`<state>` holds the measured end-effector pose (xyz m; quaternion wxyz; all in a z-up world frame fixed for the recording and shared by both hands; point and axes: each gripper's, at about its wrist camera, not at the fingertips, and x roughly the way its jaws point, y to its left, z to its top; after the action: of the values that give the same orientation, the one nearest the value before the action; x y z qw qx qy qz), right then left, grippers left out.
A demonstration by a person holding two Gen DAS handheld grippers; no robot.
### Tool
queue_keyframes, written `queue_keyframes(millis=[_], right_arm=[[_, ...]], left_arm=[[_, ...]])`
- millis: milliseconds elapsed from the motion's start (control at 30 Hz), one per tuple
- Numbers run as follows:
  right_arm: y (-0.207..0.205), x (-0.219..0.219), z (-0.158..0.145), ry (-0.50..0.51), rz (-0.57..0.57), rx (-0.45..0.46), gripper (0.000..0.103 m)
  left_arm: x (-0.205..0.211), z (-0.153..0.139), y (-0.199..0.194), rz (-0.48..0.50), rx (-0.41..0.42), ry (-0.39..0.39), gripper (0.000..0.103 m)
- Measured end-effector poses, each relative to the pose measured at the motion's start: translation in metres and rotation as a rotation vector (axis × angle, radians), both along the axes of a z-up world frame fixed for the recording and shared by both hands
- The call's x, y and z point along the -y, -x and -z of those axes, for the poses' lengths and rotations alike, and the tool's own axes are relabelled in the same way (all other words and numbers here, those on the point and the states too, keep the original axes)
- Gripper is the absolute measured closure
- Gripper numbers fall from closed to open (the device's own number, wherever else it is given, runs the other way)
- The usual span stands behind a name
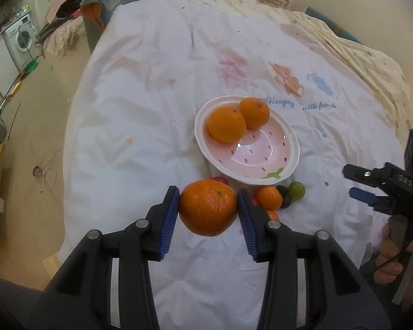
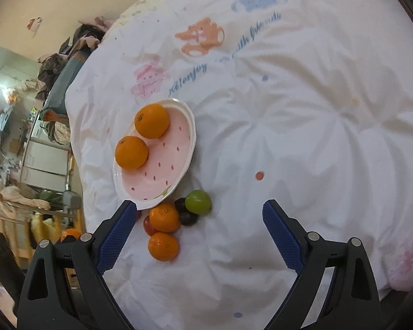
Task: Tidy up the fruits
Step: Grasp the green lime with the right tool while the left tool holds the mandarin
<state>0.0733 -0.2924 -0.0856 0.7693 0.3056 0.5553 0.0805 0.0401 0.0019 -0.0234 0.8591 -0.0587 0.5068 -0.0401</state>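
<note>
Gripping a large round orange [image 1: 208, 207] at lower centre, the left gripper [image 1: 208, 211] could drop it short of the pink ceramic plate [image 1: 264, 162]; the right gripper [image 2: 198, 236] gapes wide, empty.

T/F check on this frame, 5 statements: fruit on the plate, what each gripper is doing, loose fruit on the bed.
1. Two oranges sit on the pink plate. True.
2. The left gripper is empty. False: its jaws are shut on an orange.
3. The right gripper has its jaws open, holding nothing. True.
4. The green fruit lies on the plate. False: it rests on the white duvet, just off the plate's rim.
5. The plate holds dark grapes. False: the dark fruits lie on the duvet beside the green fruit.
</note>
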Motion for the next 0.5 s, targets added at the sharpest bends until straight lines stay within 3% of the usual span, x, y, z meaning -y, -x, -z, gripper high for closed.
queue_keyframes(millis=[100, 267, 500], right_arm=[[-0.011, -0.009, 0.013, -0.019, -0.033, -0.054, 0.029], [-0.023, -0.029, 0.039, -0.021, -0.065, -0.140, 0.037], [-0.035, -0.048, 0.058, 0.069, -0.098, -0.172, 0.047]], left_arm=[[-0.001, 0.004, -0.004, -0.008, -0.020, 0.018, 0.064], [-0.002, 0.011, -0.005, -0.017, -0.053, 0.054, 0.064], [-0.005, 0.012, -0.008, -0.031, -0.056, 0.071, 0.064]])
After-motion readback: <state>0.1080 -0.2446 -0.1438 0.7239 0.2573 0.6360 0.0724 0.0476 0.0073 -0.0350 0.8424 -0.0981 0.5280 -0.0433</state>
